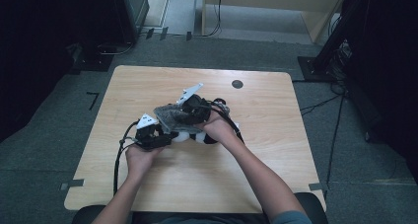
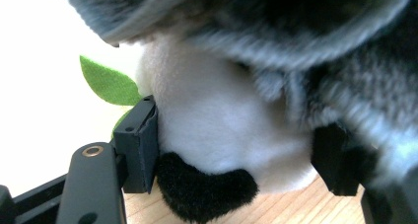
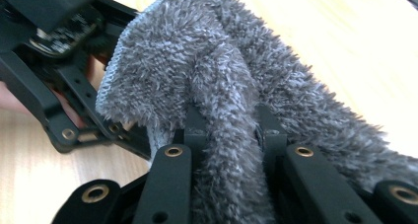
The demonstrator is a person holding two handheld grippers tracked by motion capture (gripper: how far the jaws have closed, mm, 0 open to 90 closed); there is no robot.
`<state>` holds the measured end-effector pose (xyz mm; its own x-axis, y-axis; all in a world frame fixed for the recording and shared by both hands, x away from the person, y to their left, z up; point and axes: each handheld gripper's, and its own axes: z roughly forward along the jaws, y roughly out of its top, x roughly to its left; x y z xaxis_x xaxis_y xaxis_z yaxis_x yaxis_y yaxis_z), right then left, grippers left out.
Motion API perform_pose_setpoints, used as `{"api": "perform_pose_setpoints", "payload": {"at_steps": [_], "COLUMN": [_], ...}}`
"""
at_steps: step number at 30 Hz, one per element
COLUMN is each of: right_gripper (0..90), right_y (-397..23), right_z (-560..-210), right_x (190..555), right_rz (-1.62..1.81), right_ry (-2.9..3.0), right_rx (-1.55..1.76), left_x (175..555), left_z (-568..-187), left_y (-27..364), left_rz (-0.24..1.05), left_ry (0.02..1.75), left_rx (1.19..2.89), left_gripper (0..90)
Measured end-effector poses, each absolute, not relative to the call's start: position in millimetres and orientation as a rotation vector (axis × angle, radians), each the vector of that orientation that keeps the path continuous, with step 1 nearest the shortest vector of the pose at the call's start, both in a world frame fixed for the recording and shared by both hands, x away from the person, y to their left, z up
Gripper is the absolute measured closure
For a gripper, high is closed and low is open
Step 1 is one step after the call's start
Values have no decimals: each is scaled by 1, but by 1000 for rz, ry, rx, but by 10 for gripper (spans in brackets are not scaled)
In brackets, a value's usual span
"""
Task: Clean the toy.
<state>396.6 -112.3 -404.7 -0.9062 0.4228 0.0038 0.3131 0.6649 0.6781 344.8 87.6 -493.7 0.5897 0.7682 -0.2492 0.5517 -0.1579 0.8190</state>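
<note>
Draping the fuzzy grey cloth (image 3: pixel 217 76) over a black-and-white plush panda (image 2: pixel 217 135) mid-table, looks like. Left gripper (image 2: pixel 236 150) has its jaws clamped on the panda's white body; right gripper (image 3: pixel 229 135) is pinched tight on a cloth fold. Next move prob needs pulling the cloth across w/o tugging the toy loose. Panda's soft, squishy, w/ a green felt leaf (image 2: pixel 106 83).
</note>
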Motion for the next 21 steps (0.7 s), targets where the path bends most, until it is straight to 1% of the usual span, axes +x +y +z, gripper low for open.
{"api": "perform_pose_setpoints", "payload": {"at_steps": [7, 11, 12, 21], "right_gripper": [748, 751, 752, 754], "right_y": [-134, -146, -154, -169], "right_z": [-402, -401, -403, -401], "right_x": [405, 411, 417, 432], "right_rz": [1017, 985, 994, 998], "right_ry": [2689, 2672, 2668, 2637], "right_rx": [674, 738, 792, 897], "left_x": [346, 346, 346, 346], "left_z": [-494, -494, -494, -494], "left_y": [89, 89, 89, 89], "left_rz": [268, 268, 265, 261], "left_ry": [1076, 1073, 1074, 1068], "left_rx": [1826, 1826, 1823, 1821], "left_gripper": [316, 318, 319, 318]}}
